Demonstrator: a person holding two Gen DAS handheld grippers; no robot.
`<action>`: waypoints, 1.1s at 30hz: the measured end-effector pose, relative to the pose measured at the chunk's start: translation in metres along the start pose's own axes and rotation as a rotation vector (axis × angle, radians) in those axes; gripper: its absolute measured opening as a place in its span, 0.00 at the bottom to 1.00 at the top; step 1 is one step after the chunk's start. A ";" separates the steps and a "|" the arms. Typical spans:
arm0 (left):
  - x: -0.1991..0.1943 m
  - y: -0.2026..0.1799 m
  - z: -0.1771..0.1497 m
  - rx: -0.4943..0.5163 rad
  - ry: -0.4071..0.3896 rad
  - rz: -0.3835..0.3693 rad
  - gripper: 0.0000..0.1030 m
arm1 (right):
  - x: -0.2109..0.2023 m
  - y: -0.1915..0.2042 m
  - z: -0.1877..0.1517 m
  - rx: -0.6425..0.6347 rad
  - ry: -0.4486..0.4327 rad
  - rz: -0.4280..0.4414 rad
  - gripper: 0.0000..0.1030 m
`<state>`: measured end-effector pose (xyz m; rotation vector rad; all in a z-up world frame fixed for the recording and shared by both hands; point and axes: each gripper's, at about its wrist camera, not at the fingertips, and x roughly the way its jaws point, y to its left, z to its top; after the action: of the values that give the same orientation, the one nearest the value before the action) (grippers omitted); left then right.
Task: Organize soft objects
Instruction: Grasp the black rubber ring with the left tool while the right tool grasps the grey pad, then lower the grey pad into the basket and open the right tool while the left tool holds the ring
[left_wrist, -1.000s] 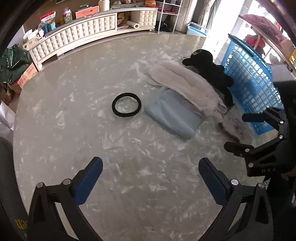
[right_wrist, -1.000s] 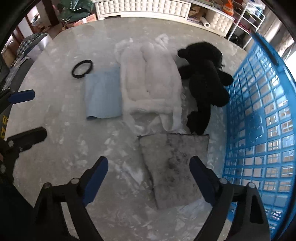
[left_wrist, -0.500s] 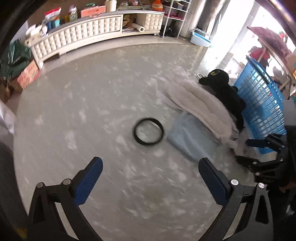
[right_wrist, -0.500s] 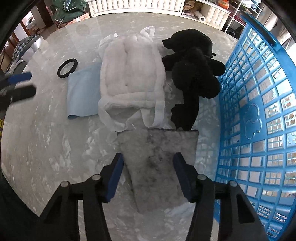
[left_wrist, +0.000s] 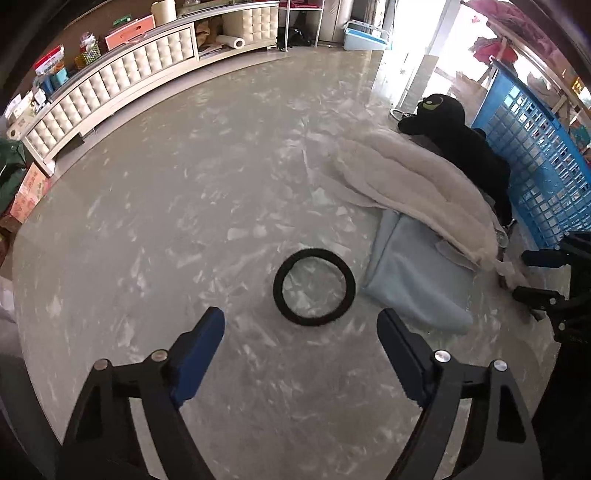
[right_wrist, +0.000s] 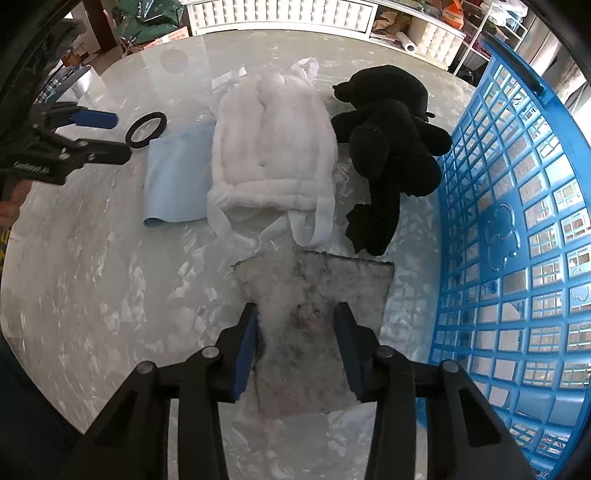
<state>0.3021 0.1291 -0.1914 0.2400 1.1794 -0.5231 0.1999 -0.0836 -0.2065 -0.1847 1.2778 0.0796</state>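
Note:
A black ring (left_wrist: 314, 287) lies on the marble table just ahead of my open left gripper (left_wrist: 301, 343); it also shows in the right wrist view (right_wrist: 146, 130). A light blue cloth (right_wrist: 177, 177), a white fluffy garment (right_wrist: 273, 147) and a black plush toy (right_wrist: 391, 147) lie side by side. A grey fuzzy mat (right_wrist: 314, 295) lies nearest. My right gripper (right_wrist: 299, 332) is half closed, its fingers straddling the mat's near part, not clamped. The left gripper also shows in the right wrist view (right_wrist: 96, 136).
A blue plastic basket (right_wrist: 517, 221) stands on the table's right, next to the plush toy (left_wrist: 461, 147). The round table's edge (left_wrist: 22, 258) curves on the left. A white tufted cabinet (left_wrist: 110, 81) and boxes stand beyond on the floor.
My left gripper has swung toward the black ring and narrowed. My right gripper has moved forward over the grey mat and its jaws have narrowed around it.

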 end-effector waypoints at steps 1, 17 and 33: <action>0.002 0.001 0.002 0.000 0.001 -0.002 0.81 | 0.000 0.000 -0.001 -0.001 0.000 0.000 0.38; 0.009 0.003 0.016 0.050 -0.017 0.018 0.24 | -0.009 0.004 -0.005 0.001 -0.007 0.003 0.25; -0.040 -0.027 -0.014 -0.006 -0.024 0.038 0.06 | -0.031 0.010 -0.011 0.039 -0.025 0.086 0.09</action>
<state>0.2657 0.1228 -0.1578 0.2500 1.1508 -0.4884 0.1786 -0.0744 -0.1811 -0.0949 1.2612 0.1306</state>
